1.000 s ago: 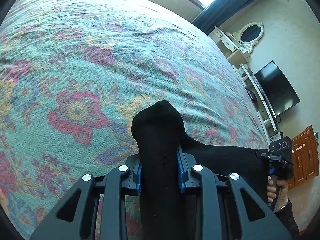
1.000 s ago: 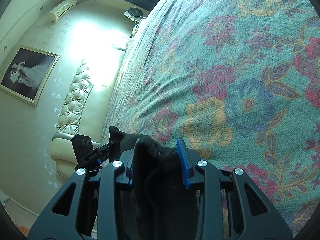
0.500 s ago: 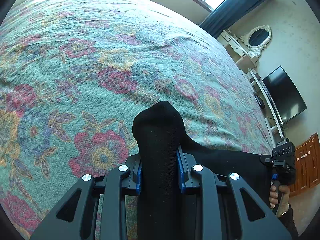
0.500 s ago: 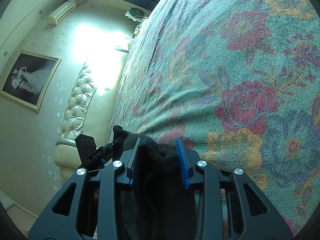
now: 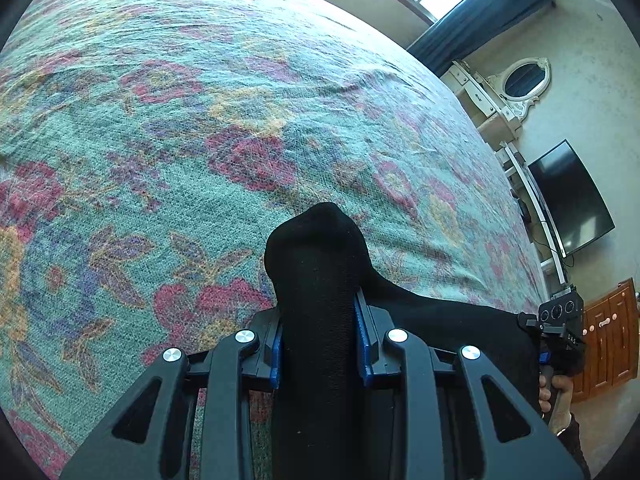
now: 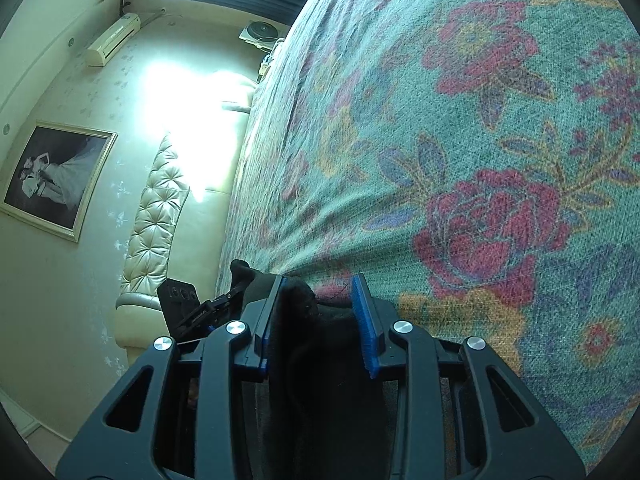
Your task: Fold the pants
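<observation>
My left gripper (image 5: pixel 319 340) is clamped on a thick fold of the black pants (image 5: pixel 316 280); the cloth fills the gap between the blue pads (image 5: pixel 362 340) and bulges out past their tips in a rounded hump. From there the fabric stretches off to my right, above the floral bedspread (image 5: pixel 180 140), to where my right gripper (image 5: pixel 560 328) shows at the edge of the left wrist view, held in my hand (image 5: pixel 554 396).

In the right wrist view that right gripper (image 6: pixel 318 320) also has the pants (image 6: pixel 316 360) bunched between its pads (image 6: pixel 366 324). The cloth presses against the left pad, but I think a little slack shows beside the right one, and the dark fabric makes that hard to judge. The left gripper (image 6: pixel 192 308) appears low at the left, in front of the tufted headboard (image 6: pixel 156 216).

The bedspread (image 6: pixel 480 160) lies close beneath both tools. A dark television (image 5: pixel 568 196) and an oval mirror (image 5: pixel 524 80) stand against the far wall.
</observation>
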Demonstrator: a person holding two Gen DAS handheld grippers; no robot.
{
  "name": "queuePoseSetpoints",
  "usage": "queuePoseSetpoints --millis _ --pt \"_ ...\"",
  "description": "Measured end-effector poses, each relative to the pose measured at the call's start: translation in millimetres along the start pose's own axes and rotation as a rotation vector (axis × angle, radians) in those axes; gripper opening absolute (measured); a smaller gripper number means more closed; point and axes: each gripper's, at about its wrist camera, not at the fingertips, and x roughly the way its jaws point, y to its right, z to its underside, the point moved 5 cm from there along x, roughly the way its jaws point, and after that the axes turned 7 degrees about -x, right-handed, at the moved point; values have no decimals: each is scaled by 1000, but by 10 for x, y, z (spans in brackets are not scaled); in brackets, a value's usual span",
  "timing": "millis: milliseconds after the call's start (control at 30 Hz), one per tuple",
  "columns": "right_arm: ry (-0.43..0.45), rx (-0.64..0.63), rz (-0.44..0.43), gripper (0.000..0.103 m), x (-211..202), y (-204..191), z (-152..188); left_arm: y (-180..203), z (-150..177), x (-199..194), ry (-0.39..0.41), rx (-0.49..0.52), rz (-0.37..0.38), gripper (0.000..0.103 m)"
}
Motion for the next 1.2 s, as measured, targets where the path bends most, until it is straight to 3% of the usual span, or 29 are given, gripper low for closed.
queuePoseSetpoints --millis 733,933,1067,1167,1200 --pt "16 21 4 31 -51 121 2 -38 -4 30 -2 -3 13 29" --pt "38 16 9 22 -42 95 -42 -20 -45 34 12 10 0 29" --pt "67 9 -16 9 -95 63 -105 3 -77 -52 47 18 13 29" --pt "60 11 -2 10 -89 78 -129 3 -114 -64 55 11 23 29" --pt "52 10 9 14 -80 90 -121 -14 -111 -29 40 6 22 29"
